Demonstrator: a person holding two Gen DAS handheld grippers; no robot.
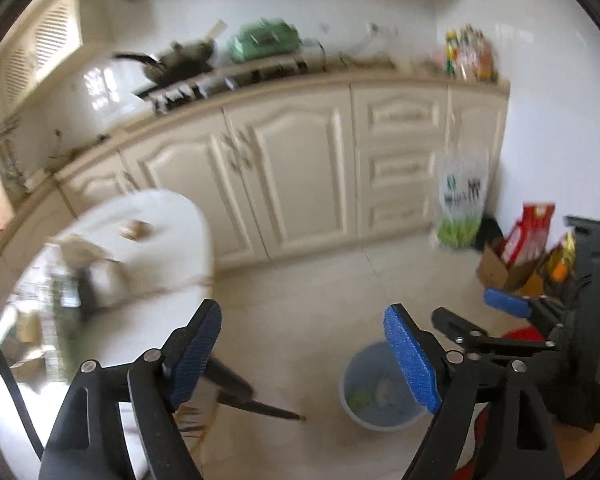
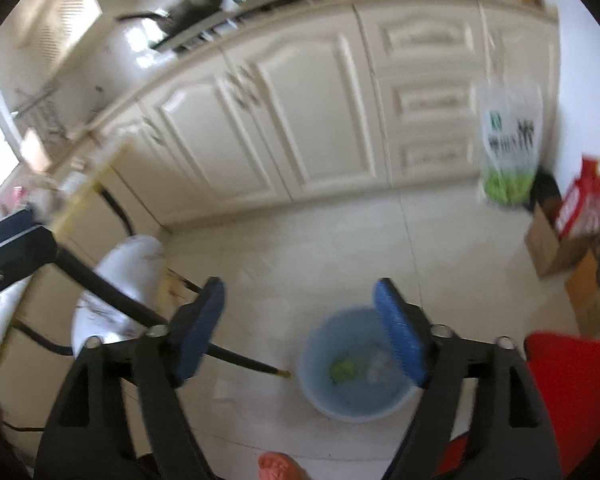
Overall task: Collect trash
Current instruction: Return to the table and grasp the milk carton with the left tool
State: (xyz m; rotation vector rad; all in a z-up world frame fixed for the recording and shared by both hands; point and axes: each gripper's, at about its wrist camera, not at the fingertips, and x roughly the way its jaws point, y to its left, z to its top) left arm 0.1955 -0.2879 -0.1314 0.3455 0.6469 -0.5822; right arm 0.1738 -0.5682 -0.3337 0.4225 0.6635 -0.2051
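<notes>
A pale blue trash bin [image 1: 374, 396] stands on the tiled floor with green and white scraps inside; it also shows in the right wrist view [image 2: 352, 376]. My left gripper [image 1: 304, 356] is open and empty, up above the floor to the left of the bin. My right gripper [image 2: 300, 328] is open and empty, above the bin's near left side; it also shows at the right of the left wrist view [image 1: 476, 312]. A white round table [image 1: 148, 240] at the left carries blurred brown scraps [image 1: 134, 229] and other clutter.
Cream cabinets [image 1: 292, 168] run along the back under a cluttered counter. A white-green plastic bag [image 1: 462, 196] hangs at the cabinet's right end. Cardboard and red boxes [image 1: 516, 248] sit by the right wall. Black table legs [image 2: 112, 292] slant across the floor. A red garment [image 2: 576, 392] fills the right wrist view's lower right.
</notes>
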